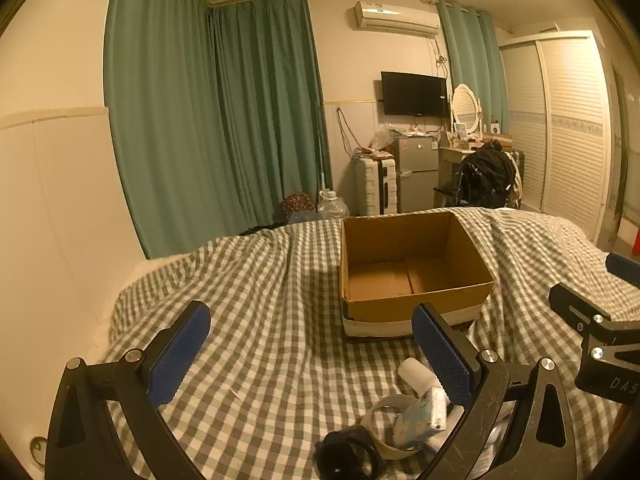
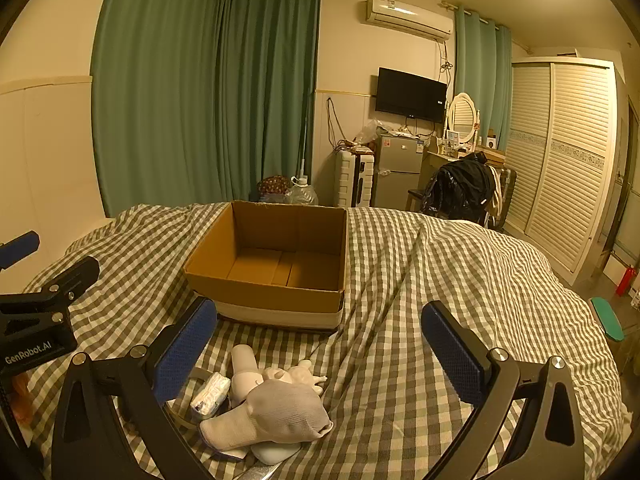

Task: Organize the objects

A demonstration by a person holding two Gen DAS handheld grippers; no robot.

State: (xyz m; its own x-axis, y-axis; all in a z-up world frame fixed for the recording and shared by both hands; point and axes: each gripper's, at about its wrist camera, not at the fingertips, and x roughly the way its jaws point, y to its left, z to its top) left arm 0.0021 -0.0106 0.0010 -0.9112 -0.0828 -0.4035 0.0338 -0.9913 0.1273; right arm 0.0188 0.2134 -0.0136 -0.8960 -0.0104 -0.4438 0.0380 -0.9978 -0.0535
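A: From the left wrist, where do you stand?
B: Your left gripper [image 1: 310, 354] is spread wide, pinching nothing. The cardboard box [image 1: 408, 268] sits open beyond it on the checked bedspread [image 1: 256, 292]; a white tube [image 1: 416, 372] lies nearer than the box.

A: And the right wrist?
B: Your right gripper [image 2: 320, 344] is spread too, empty. A white sock [image 2: 276, 412] and wrapped packet [image 2: 210, 394] lie just before the box [image 2: 276, 256].

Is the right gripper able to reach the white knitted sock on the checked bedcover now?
Probably yes: the right gripper is open and the white knitted sock lies uncovered on top of the pile.
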